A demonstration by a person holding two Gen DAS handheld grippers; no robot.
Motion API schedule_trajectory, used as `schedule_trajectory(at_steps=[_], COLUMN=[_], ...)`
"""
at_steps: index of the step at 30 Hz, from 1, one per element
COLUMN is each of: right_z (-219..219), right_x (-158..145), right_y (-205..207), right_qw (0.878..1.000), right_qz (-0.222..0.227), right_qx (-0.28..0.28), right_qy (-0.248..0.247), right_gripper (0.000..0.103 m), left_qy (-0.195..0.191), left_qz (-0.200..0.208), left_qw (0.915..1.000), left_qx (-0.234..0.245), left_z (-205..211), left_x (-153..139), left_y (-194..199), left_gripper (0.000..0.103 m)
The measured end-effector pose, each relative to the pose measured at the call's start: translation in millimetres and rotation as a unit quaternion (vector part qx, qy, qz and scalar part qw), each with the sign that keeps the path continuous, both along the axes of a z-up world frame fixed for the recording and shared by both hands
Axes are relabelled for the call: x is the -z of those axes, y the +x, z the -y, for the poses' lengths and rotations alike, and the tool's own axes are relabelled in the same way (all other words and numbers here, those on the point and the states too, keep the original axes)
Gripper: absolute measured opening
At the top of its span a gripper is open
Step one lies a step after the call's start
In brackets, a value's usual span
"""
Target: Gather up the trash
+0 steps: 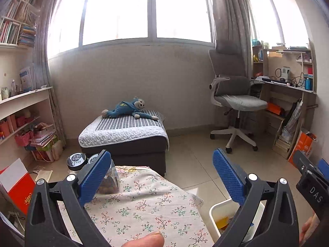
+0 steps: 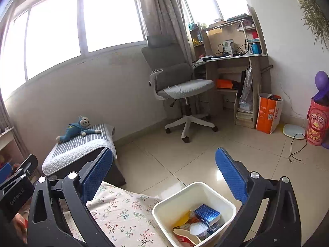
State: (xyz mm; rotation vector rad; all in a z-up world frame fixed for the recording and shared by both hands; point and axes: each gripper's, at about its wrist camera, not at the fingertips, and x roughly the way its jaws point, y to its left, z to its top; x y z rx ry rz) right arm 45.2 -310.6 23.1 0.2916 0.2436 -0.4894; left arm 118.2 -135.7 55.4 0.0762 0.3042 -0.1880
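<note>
Bright bedroom, tiled floor. White bin (image 2: 194,212) stands upright on floor beside flowery cloth (image 2: 123,216), mouth up. Blue box (image 2: 207,214) lies tilted inside. Left gripper (image 1: 162,177) wide open, empty. Right gripper (image 2: 164,177) wide open, empty.

Glossy pale floor tiles (image 2: 185,164), mirroring window light. Smooth cream plastic bin (image 2: 226,202) holding a shiny blue cardboard box (image 2: 206,214) and crumpled paper. Matt floral cotton cloth (image 1: 144,205) over the surface. Quilted, striped fabric on the footstool (image 1: 123,131). Left tongs (image 1: 161,177): matt black plastic, textured blue rubber pads (image 1: 228,177), bright metal rivets.
</note>
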Motion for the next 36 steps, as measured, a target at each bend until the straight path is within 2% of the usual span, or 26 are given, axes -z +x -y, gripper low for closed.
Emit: schedule_trajectory(at_steps=[6, 12, 19, 36], right_z=[-38, -59, -77, -92], right_x=[0, 1, 3, 6], right_y=[17, 30, 39, 43], right_qw=[0.999, 0.999, 0.998, 0.996], right_qz=[-0.010, -0.008, -0.012, -0.019], right_qx=[-0.028, -0.039, -0.053, -0.068], right_qy=[-0.023, -0.031, -0.040, -0.053], right_gripper=[0.096, 0.096, 0.096, 0.096], left_qy=[-0.009, -0.024, -0.028, -0.034], left_qz=[0.004, -0.027, -0.049, -0.049], left_qw=[0.9993, 0.9982, 0.9965, 0.9955], left_qx=[-0.035, -0.047, -0.061, -0.073], left_z=[-46, -74, -91, -104], left_x=[4, 10, 19, 19], left_y=[1, 13, 19, 19], left_gripper=[0.096, 0.096, 0.096, 0.096])
